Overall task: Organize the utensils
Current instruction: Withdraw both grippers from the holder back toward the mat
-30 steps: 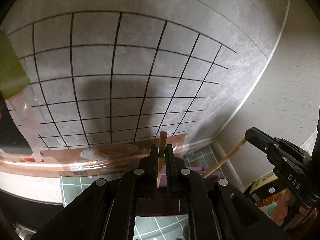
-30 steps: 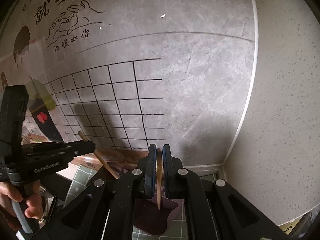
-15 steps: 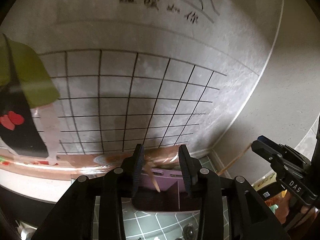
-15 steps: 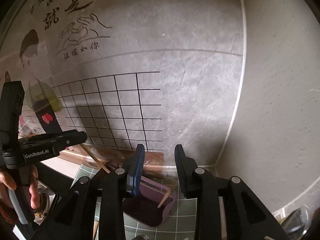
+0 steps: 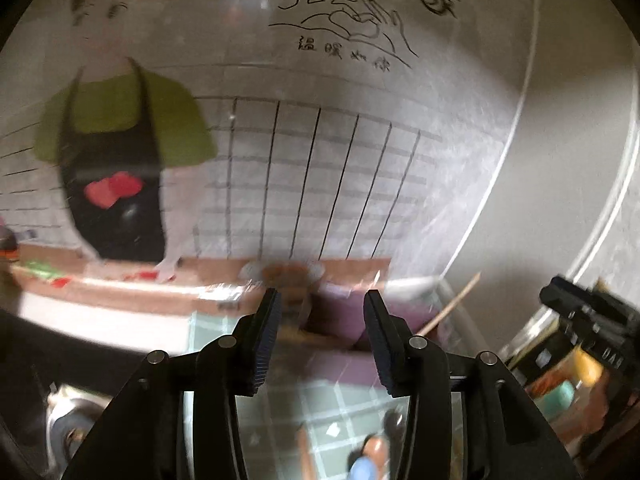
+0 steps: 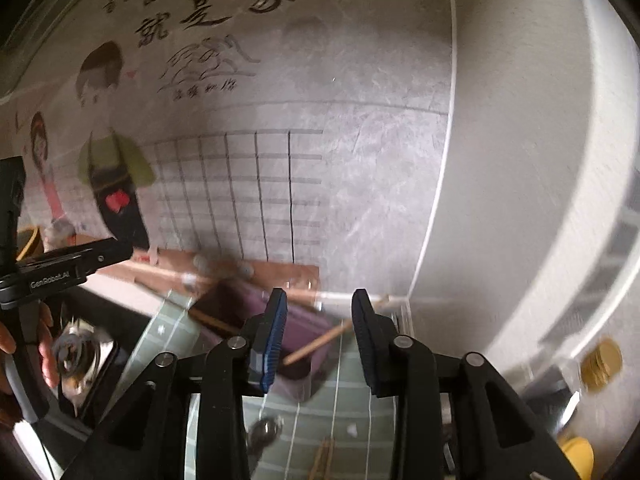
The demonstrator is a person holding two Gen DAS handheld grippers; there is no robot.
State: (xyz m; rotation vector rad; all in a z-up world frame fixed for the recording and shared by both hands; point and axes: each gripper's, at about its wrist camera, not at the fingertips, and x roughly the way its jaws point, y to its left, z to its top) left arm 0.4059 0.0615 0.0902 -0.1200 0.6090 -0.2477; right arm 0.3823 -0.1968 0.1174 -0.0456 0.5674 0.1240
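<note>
A purple utensil holder (image 6: pixel 256 314) stands on the green grid mat by the wall; it also shows in the left wrist view (image 5: pixel 344 316). Wooden chopsticks lean in it: one (image 6: pixel 320 340) slants right, another (image 6: pixel 210 320) lies at its left; in the left wrist view one chopstick (image 5: pixel 452 306) sticks out to the right. My left gripper (image 5: pixel 320 332) is open and empty above the holder. My right gripper (image 6: pixel 318 328) is open and empty above it too. Both views are blurred.
A tiled wall with a cartoon sticker (image 5: pixel 116 152) rises behind. A round metal object (image 6: pixel 76 352) sits at the left. More utensils (image 5: pixel 368 456) lie on the mat (image 6: pixel 352 400) below. Jars and packets (image 5: pixel 568 376) stand at the right.
Both grippers opened and let go of their chopsticks, which dropped into the purple holder. Both grippers have since lifted and pulled back, so more of the wall shows.
</note>
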